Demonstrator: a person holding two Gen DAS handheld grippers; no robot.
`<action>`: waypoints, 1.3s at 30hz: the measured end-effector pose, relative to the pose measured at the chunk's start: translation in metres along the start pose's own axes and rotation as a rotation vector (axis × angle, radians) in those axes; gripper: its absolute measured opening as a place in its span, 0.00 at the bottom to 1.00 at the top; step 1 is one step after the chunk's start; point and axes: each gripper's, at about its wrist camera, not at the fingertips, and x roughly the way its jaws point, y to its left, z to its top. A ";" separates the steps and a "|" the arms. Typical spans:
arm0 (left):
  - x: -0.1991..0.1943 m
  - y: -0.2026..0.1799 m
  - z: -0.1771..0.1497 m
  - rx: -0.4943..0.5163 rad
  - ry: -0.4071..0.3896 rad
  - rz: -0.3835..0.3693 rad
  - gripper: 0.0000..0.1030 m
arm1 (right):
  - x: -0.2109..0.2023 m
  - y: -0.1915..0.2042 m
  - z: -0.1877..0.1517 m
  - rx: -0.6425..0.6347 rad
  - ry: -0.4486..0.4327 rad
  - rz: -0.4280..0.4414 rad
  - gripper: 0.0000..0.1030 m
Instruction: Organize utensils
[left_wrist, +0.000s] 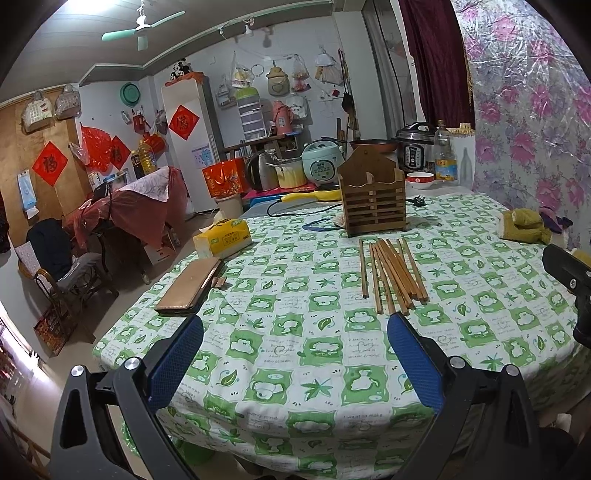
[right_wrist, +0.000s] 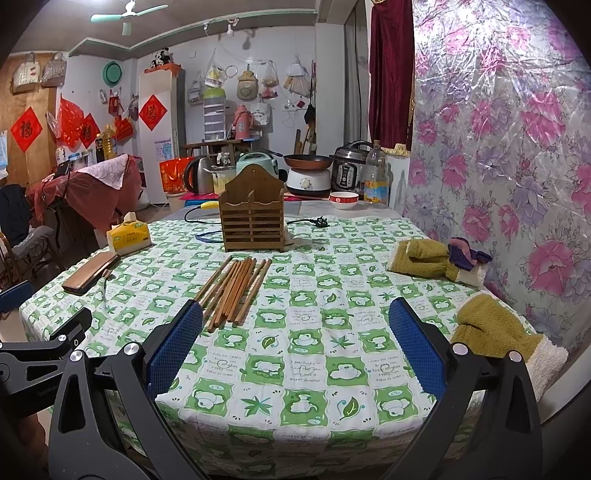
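Observation:
Several wooden chopsticks (left_wrist: 393, 273) (right_wrist: 236, 286) lie in a loose bundle on the green-and-white checked tablecloth (left_wrist: 295, 332) (right_wrist: 314, 350). Behind them stands a brown slatted wooden utensil holder (left_wrist: 373, 197) (right_wrist: 253, 216), upright, with nothing visible in it. My left gripper (left_wrist: 295, 325) is open above the near part of the table, short of the chopsticks, which lie ahead to its right. My right gripper (right_wrist: 295, 321) is open too, its left blue finger (right_wrist: 173, 347) just below the near ends of the chopsticks. Neither holds anything.
A brown phone case (left_wrist: 188, 286) (right_wrist: 90, 273) and a yellow tissue pack (left_wrist: 223, 242) (right_wrist: 129, 236) lie at the left. Olive mittens (right_wrist: 424, 258) (right_wrist: 495, 328) sit by the floral wall on the right. A black plug and cord (right_wrist: 317, 222), red bowl (right_wrist: 343, 200) and cookers stand behind the holder.

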 end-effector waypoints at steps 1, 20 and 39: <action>0.000 0.000 0.000 0.000 -0.001 0.001 0.95 | 0.000 0.000 0.000 0.000 0.000 0.000 0.95; 0.007 0.005 -0.001 0.006 -0.003 0.003 0.95 | 0.000 0.001 -0.002 0.002 0.001 0.001 0.95; 0.005 0.001 -0.002 0.006 -0.005 0.003 0.95 | -0.001 0.000 -0.002 0.005 0.004 0.005 0.95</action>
